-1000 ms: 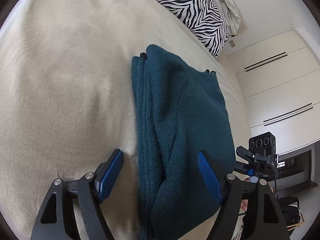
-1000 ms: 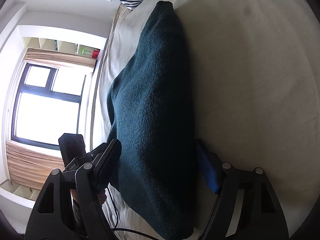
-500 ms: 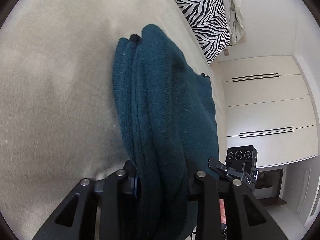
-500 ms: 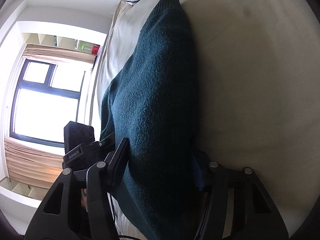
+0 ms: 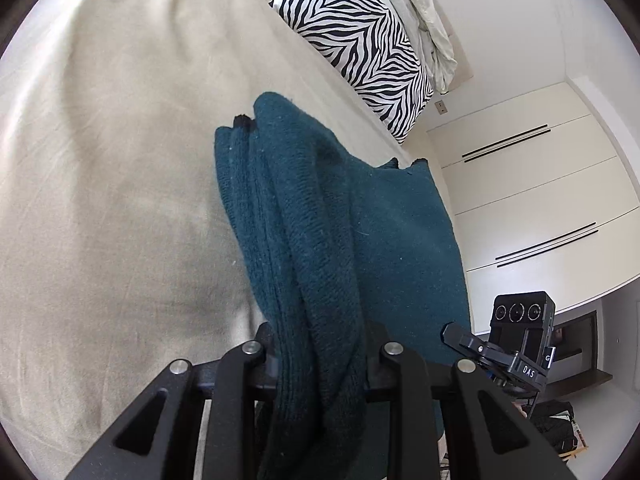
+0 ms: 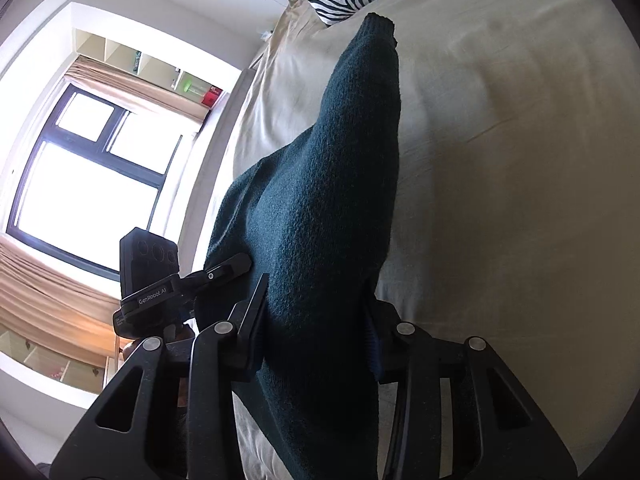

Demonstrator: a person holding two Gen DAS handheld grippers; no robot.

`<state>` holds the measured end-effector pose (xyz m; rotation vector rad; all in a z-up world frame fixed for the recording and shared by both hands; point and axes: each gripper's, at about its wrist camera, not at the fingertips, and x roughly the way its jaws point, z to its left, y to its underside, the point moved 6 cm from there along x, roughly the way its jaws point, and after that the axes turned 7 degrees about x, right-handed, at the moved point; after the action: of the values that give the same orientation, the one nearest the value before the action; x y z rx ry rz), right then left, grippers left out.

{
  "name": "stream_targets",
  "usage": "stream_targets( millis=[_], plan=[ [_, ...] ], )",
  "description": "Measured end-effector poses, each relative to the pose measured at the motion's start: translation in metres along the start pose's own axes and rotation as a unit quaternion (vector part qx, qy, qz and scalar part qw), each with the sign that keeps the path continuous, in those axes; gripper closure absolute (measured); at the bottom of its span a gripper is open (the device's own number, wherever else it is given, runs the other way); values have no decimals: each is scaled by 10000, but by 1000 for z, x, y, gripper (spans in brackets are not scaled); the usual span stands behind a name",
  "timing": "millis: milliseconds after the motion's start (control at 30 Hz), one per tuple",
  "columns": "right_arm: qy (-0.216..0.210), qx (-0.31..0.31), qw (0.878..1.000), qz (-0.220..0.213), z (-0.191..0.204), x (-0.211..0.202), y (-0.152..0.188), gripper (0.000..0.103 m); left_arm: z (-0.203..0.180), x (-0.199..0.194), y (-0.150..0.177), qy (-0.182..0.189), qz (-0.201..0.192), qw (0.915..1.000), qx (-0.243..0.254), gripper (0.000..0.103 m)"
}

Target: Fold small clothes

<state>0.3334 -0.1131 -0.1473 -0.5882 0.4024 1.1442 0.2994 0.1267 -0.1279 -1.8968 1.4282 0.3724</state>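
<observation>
A dark teal knit garment lies folded lengthwise on the beige bed sheet. My left gripper is shut on the near end of its thick folded edge, and the cloth rises from the sheet toward the jaws. My right gripper is shut on the other near corner of the same garment, which bunches between the fingers and hangs below them. Each gripper shows in the other's view, the right one and the left one. The far end of the garment rests on the bed.
A zebra-print pillow and a pale crumpled duvet lie at the head of the bed. White wardrobe doors stand past the bed's right side. A bright window with curtains is on the other side.
Both grippers went from open around the garment's near end to shut on it. The near end has lifted off the sheet and the cloth now bunches between the jaws.
</observation>
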Motion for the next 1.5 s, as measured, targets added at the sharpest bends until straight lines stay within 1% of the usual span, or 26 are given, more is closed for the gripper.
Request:
stream_targets(
  millis=[100, 200, 300, 367, 400, 433, 467, 533, 633, 733, 833, 867, 900, 933, 1000, 1067, 1100, 1133, 1200, 1233, 1267, 1333, 1367, 1400, 1433, 1500],
  plan=[
    [-155, 101, 9998, 103, 9, 10, 16, 66, 10, -19, 0, -177, -80, 9998, 8, 76],
    [-218, 257, 9993, 141, 8, 28, 34, 66, 19, -21, 7, -405, 6, 9991, 109, 76],
    [39, 480, 9987, 145, -15, 55, 38, 66, 40, -8, 22, -650, 227, 9975, 159, 76],
    [98, 835, 9962, 247, -43, 77, 41, 63, 61, 4, 31, -564, 228, 9981, -54, 73],
    [-122, 973, 9949, 231, -53, 82, 42, 62, 69, 7, 34, -439, 166, 9987, -181, 71],
    [-319, 1002, 9943, 144, -55, 83, 40, 62, 74, 8, 35, -312, 87, 9990, -301, 70],
    [-334, 880, 9955, 99, -52, 83, 43, 62, 76, 7, 35, -242, 40, 9991, -335, 70],
    [-231, 668, 9975, 53, -46, 83, 44, 59, 74, 7, 34, -273, 49, 9993, -266, 69],
    [-135, 802, 9967, -86, -45, 75, 47, 57, 69, -1, 34, -323, -105, 9992, -232, 65],
    [225, 703, 9961, -479, -39, 52, 54, 53, 63, -25, 40, -869, -471, 9951, -12, 51],
    [641, 564, 9912, -1009, -33, 14, 70, 53, 43, -60, 52, -1338, -945, 9857, 391, 32],
    [750, 487, 9887, -1204, -35, -4, 79, 52, 33, -72, 57, -1545, -1118, 9799, 582, 28],
    [839, 399, 9858, -1402, -29, -18, 85, 52, 22, -85, 64, -1820, -1315, 9709, 836, 19],
    [978, 278, 9819, -1601, -22, -32, 91, 52, 9, -99, 72, -2148, -1537, 9577, 1138, 9],
    [1245, -125, 9712, -2025, -14, -74, 101, 48, -23, -126, 87, -2752, -2046, 9237, 1711, 0],
    [1536, -615, 9546, -2476, 3, -113, 114, 45, -58, -152, 101, -3174, -2633, 8841, 2200, 0],
    [1673, -867, 9440, -2708, 4, -145, 122, 39, -74, -164, 107, -3354, -2862, 8651, 2393, 0],
    [1783, -1121, 9314, -2969, 19, -161, 130, 35, -89, -176, 115, -3562, -3066, 8451, 2547, 0],
    [1871, -1600, 9020, -3546, 48, -199, 147, 14, -117, -195, 125, -3947, -3400, 8076, 2763, 0],
    [1830, -1815, 8871, -3828, 68, -217, 154, 9, -128, -204, 130, -4097, -3494, 7941, 2818, 0],
    [1805, -2030, 8719, -4075, 87, -229, 163, 0, -138, -211, 135, -4183, -3585, 7842, 2856, 0],
    [1988, -2385, 8445, -4363, 116, -249, 180, 0, -155, -229, 149, -4191, -3841, 7696, 2907, 0],
    [2089, -2536, 8372, -4373, 127, -256, 187, 0, -160, -237, 156, -4175, -3959, 7661, 2864, 0],
    [2086, -2645, 8360, -4332, 137, -261, 195, 0, -163, -243, 161, -4203, -3983, 7661, 2788, 0],
    [2001, -2697, 8389, -4284, 146, -268, 203, 0, -164, -245, 165, -4228, -3885, 7712, 2748, 0],
    [1788, -2662, 8500, -4179, 160, -278, 220, 0, -164, -243, 170, -4154, -3601, 7899, 2716, 0]
  ],
)
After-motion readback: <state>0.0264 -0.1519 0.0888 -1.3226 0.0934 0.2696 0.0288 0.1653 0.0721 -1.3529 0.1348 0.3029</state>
